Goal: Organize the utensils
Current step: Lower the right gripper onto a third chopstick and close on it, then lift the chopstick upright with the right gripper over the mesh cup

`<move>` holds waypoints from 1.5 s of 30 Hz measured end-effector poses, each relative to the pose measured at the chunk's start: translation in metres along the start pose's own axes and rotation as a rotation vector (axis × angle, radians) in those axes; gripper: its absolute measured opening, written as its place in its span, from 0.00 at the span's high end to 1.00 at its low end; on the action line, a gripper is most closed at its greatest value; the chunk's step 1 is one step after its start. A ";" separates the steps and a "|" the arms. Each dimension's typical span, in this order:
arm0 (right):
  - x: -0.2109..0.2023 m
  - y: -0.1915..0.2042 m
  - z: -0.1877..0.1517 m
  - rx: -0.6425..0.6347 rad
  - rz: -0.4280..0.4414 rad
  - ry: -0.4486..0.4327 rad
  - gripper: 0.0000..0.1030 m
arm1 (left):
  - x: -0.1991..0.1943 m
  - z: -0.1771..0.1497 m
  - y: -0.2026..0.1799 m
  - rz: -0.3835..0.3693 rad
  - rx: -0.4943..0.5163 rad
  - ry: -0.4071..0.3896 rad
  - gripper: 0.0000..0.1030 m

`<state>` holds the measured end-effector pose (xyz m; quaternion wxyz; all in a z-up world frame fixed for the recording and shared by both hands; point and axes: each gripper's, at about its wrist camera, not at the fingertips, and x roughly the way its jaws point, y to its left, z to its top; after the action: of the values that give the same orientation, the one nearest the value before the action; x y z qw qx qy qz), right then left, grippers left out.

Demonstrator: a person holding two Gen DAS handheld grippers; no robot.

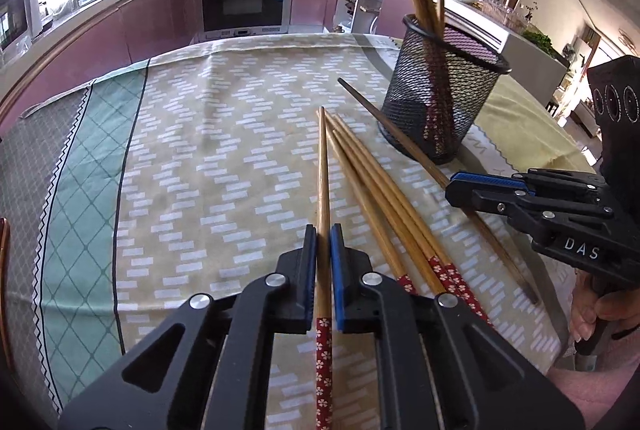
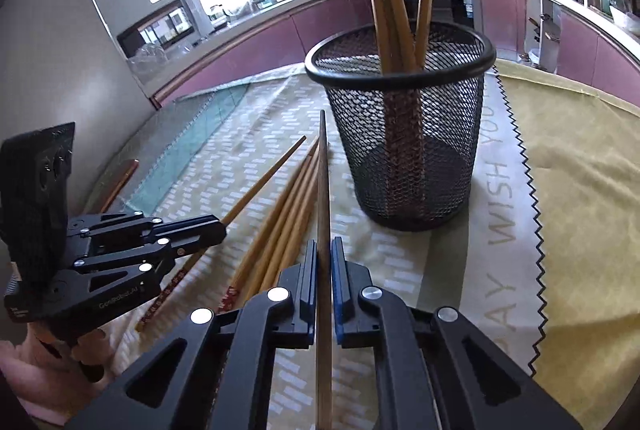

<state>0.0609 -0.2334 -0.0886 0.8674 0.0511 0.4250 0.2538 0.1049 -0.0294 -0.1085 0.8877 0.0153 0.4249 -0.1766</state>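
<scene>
left tool (image 1: 323, 246): matt black plastic body, ribbed blue pads, bright bare-metal pivot screws
right tool (image 2: 325, 262): same matt black plastic, blue ribbed pads, shiny round metal screw heads
chopsticks (image 1: 362, 185): smooth tan wood with a faint sheen; handle ends wrapped in a red band with small white flowers
dark chopstick (image 1: 404, 145): darker brown wood, duller finish
cup (image 2: 404, 149): black wire mesh, metal by its look, with a smooth glossy black rim
surface (image 1: 200, 133): covered by woven printed cloth, matt, lightly creased
yellow cloth (image 2: 580, 157): soft, matt, fuzzy-looking, with a zigzag-cut edge, at the surface's right side
</scene>
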 end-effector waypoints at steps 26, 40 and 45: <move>0.029 0.012 0.009 -0.109 -0.004 0.113 0.92 | 0.022 0.012 -0.012 -0.073 0.125 0.072 0.86; -0.015 0.014 0.011 -0.113 0.044 -0.016 0.94 | -0.012 0.022 -0.007 -0.110 0.073 -0.013 0.93; -0.042 0.016 0.018 -0.130 0.051 -0.091 0.94 | -0.041 0.033 -0.007 -0.168 0.063 -0.084 0.93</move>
<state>0.0469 -0.2377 -0.0424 0.8806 0.0169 0.3664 0.3002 0.1033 -0.0292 -0.0554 0.8860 0.0001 0.3813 -0.2640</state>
